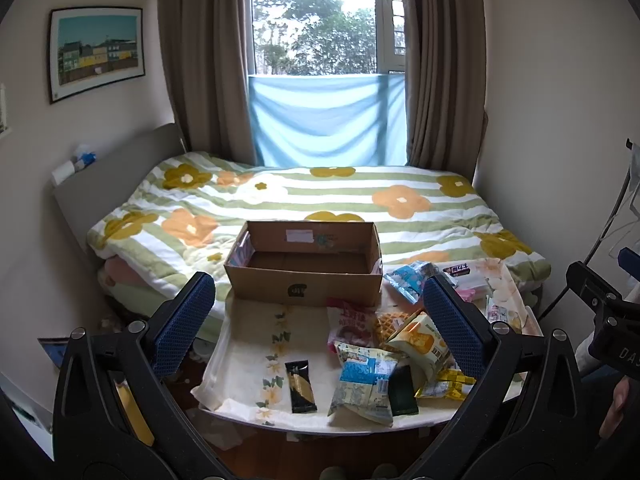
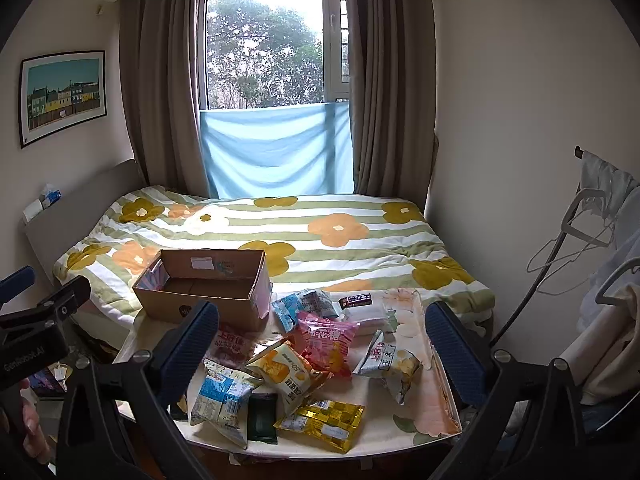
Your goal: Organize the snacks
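Left gripper (image 1: 318, 322) and right gripper (image 2: 322, 350) both spread wide, holding nothing, above snack packets (image 2: 280, 376) piled just right of cardboard box (image 1: 304, 266), seemingly empty.

The quilt (image 1: 320, 200) carries green and white stripes with orange and mustard flowers. The box (image 1: 304, 280) is plain brown. A gold checked packet (image 2: 324, 424), a pink bag (image 2: 326, 340) and a black-and-gold sachet (image 1: 300, 386) lie on a cream floral cloth (image 1: 256, 332). The curtains (image 1: 200, 60) are taupe.
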`<state>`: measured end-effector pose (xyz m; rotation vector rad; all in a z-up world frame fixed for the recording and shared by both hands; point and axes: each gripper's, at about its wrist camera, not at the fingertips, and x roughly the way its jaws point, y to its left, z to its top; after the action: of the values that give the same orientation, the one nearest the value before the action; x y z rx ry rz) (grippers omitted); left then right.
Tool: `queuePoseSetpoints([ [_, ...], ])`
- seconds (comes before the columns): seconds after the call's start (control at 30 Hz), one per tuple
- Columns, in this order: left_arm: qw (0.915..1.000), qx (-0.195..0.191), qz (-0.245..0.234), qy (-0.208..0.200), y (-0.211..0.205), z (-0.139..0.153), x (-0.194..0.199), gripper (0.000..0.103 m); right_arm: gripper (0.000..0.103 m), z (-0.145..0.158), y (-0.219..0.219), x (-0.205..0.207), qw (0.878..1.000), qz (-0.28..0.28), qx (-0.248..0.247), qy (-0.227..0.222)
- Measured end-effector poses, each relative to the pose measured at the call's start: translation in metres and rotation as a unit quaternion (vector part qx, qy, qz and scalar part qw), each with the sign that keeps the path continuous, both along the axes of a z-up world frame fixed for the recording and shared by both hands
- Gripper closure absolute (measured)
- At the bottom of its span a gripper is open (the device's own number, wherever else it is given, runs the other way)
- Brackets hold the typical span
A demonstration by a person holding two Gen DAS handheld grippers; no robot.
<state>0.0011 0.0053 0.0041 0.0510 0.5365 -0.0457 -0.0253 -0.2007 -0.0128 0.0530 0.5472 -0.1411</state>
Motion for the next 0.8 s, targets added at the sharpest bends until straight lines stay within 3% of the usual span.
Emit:
queuePoseSetpoints([
  [0.8,1.0,-0.002,-0.001,0.008,0.006,-0.006,0.013,0.0,0.001,-0.009,0.003,0.006,1.0,-0.003,0.002,0.003],
])
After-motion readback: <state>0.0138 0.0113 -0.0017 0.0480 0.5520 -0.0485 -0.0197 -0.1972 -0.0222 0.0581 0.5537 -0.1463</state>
